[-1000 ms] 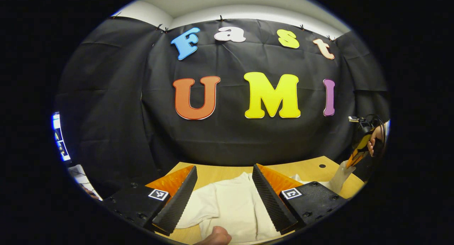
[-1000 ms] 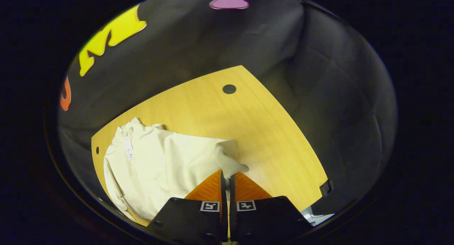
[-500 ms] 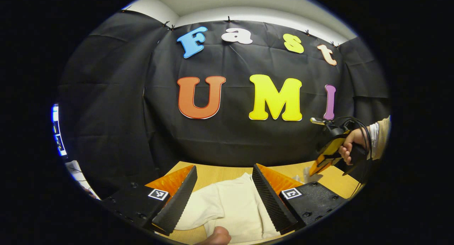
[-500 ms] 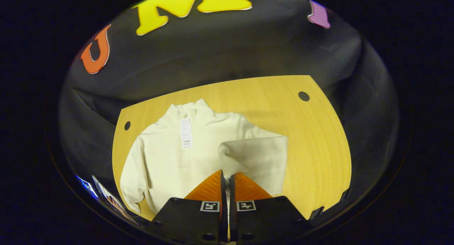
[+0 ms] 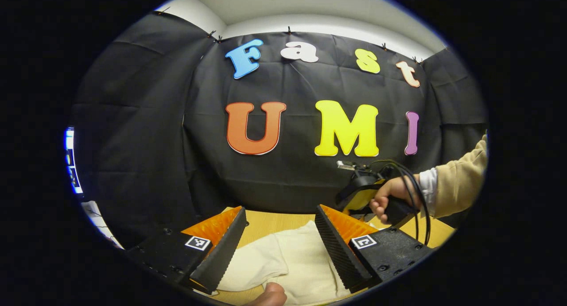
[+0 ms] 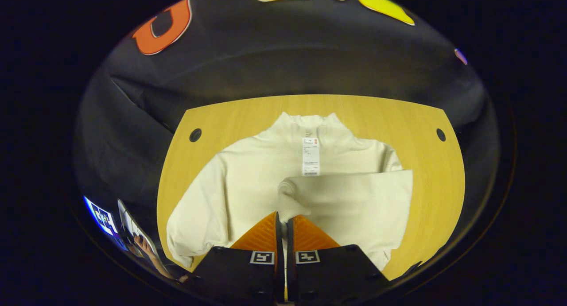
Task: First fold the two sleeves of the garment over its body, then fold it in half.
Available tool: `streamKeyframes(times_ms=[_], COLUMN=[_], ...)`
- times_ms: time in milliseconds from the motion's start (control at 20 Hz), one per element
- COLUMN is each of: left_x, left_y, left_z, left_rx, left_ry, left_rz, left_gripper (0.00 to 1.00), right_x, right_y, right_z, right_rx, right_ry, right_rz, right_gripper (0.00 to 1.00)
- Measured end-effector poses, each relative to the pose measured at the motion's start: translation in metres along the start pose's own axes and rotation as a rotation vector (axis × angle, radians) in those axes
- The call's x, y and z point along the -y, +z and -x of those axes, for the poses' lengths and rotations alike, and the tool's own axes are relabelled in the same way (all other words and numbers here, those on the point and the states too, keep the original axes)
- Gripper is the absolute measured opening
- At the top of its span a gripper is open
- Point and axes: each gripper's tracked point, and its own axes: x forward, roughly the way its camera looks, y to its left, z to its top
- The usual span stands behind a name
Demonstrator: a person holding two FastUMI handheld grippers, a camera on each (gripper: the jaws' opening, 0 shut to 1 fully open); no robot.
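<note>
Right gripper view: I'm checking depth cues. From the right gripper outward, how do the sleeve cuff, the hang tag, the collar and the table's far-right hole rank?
1. Sleeve cuff, pinched at the fingers of the right gripper.
2. Hang tag, on the chest just beyond.
3. Collar, at the garment's far end.
4. Hole, out at the table's far-right corner.

Left gripper view: cam sits low, close over the table's (image 5: 270,222) near edge, facing level toward booth wall. Right gripper view: cam high above, tilted down, sees the whole table from well above. Shared: the garment (image 6: 266,182), the tabletop, the wall behind. The right gripper (image 5: 361,195) lies ahead-right of left cam.
</note>
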Motion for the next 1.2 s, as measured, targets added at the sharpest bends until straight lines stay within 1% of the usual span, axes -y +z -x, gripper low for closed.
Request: streamKeyframes(times_ms=[100, 250, 400, 550, 600, 650, 750, 800, 850, 900, 950, 1000, 1100, 1150, 1200], left_x=[-0.004, -0.007, -0.012, -0.012, -0.012, -0.013, -0.016, -0.018, -0.02, -0.021, -0.022, -0.023, -0.023, -0.021, -0.021], left_y=[-0.002, -0.011, -0.019, -0.025, -0.026, -0.029, -0.033, -0.037, -0.039, -0.039, -0.04, -0.04, -0.042, -0.042, -0.041], left_z=[-0.001, 0.001, 0.005, 0.012, 0.014, 0.015, 0.017, 0.02, 0.02, 0.02, 0.021, 0.02, 0.02, 0.02, 0.018], left_rx=[0.007, -0.014, -0.03, -0.046, -0.052, -0.061, -0.073, -0.083, -0.09, -0.098, -0.102, -0.104, -0.108, -0.11, -0.11], left_ry=[0.004, 0.011, 0.02, 0.017, 0.018, 0.018, 0.028, 0.035, 0.042, 0.048, 0.053, 0.057, 0.062, 0.063, 0.063], left_rz=[0.005, 0.019, 0.019, 0.018, 0.019, 0.02, 0.026, 0.026, 0.026, 0.027, 0.027, 0.027, 0.023, 0.021, 0.018], left_gripper=[0.99, 0.99, 0.99, 0.99, 0.99, 0.99, 0.99, 0.99, 0.99, 0.99, 0.99, 0.99, 0.99, 0.99, 0.99], right_x=[-0.024, -0.061, -0.091, -0.126, -0.132, -0.138, -0.145, -0.149, -0.154, -0.16, -0.164, -0.164, -0.167, -0.166, -0.167], right_y=[0.002, 0.002, -0.006, -0.01, -0.011, -0.011, -0.011, -0.011, -0.01, -0.012, -0.012, -0.012, -0.014, -0.014, -0.013], right_z=[-0.014, -0.037, -0.059, -0.078, -0.08, -0.084, -0.088, -0.086, -0.083, -0.083, -0.077, -0.073, -0.063, -0.058, -0.052], right_rx=[0.001, 0.003, -0.021, -0.019, -0.015, -0.013, -0.009, -0.002, -0.001, 0.003, 0.003, 0.003, 0.0, 0.001, 0.007], right_ry=[0.021, 0.054, 0.058, 0.091, 0.096, 0.093, 0.084, 0.096, 0.109, 0.133, 0.158, 0.163, 0.19, 0.2, 0.211], right_rz=[0.017, 0.023, 0.06, 0.096, 0.102, 0.106, 0.116, 0.115, 0.113, 0.11, 0.108, 0.111, 0.11, 0.114, 0.121], right_gripper=[0.02, 0.02, 0.02, 0.02, 0.0, 0.02, 0.03, 0.04, 0.08, 0.06, 0.16, 0.19, 0.18, 0.34, 0.37])
